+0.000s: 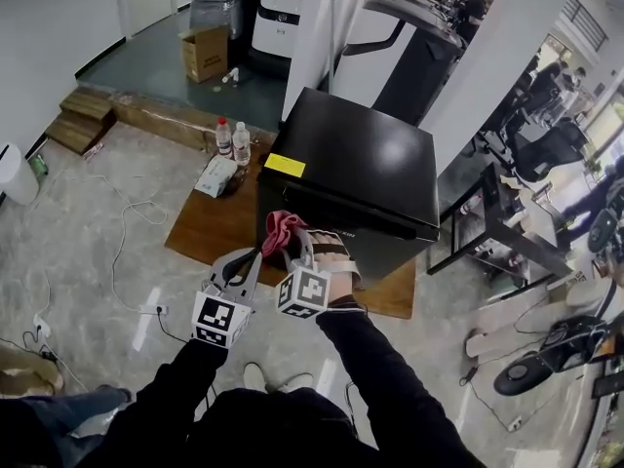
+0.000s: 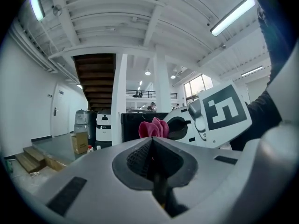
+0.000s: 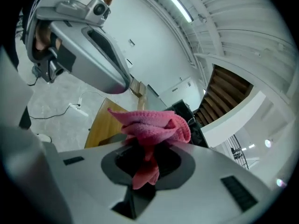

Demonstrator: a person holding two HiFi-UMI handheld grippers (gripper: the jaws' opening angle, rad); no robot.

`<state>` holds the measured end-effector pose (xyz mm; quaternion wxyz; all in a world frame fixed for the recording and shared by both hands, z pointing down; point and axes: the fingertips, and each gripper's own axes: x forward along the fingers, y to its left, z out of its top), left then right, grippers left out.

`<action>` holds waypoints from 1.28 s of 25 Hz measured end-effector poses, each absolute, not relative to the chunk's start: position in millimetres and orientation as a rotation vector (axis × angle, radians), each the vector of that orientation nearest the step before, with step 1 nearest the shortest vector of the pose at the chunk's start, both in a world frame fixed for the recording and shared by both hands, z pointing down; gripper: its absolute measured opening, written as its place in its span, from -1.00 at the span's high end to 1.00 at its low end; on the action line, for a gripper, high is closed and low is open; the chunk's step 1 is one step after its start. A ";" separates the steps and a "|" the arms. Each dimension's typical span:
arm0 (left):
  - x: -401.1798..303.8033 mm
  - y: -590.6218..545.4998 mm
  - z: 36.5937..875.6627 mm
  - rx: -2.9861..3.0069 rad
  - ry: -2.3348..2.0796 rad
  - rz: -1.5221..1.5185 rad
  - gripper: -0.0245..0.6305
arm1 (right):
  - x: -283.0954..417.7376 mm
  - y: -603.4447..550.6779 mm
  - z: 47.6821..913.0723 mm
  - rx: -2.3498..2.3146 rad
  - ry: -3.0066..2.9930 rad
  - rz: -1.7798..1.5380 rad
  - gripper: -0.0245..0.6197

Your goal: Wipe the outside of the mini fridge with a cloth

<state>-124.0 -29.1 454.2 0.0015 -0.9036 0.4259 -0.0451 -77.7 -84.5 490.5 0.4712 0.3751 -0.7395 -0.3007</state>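
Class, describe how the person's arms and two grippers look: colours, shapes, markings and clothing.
Both arms wear black long sleeves. The left gripper and right gripper have smooth light-grey shells tapering to two jaws lined with dark ribbed pads. Each carries a white cube printed with black square markers.

fridge [image 1: 361, 169]: glossy black; sticker [image 1: 285, 165] yellow.
cloth [image 1: 284, 228]: pink-red, fine looped weave.
left claw [image 2: 152, 146]: pale grey shell, dark grey ribbed pads.
right claw [image 3: 147, 146]: same greys; the cube on each claw has black-and-white square markers.
sleeves [image 1: 390, 378]: black.
board [image 1: 210, 227]: brown wood grain.
floor [image 1: 88, 222]: grey, marbled.
box [image 1: 204, 54]: brown cardboard.
bottle [image 1: 224, 136]: clear, red cap.
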 end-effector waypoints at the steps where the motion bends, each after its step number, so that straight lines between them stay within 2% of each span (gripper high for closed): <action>1: -126.4 -31.0 456.4 -2.837 1.338 -0.140 0.91 | -78.8 -88.2 494.4 0.923 -1.798 -0.734 0.71; 12: -91.7 -40.7 478.5 -2.922 1.208 -0.135 0.91 | -45.3 -86.7 508.5 0.985 -1.742 -0.660 0.72; 26: 65.5 -7.5 487.3 -3.046 0.900 -0.140 0.91 | 144.4 -32.6 523.6 1.146 -1.599 -0.481 0.72; 32: 101.7 0.6 497.5 -3.060 0.854 -0.149 0.91 | 209.7 -22.3 529.7 1.210 -1.556 -0.420 0.72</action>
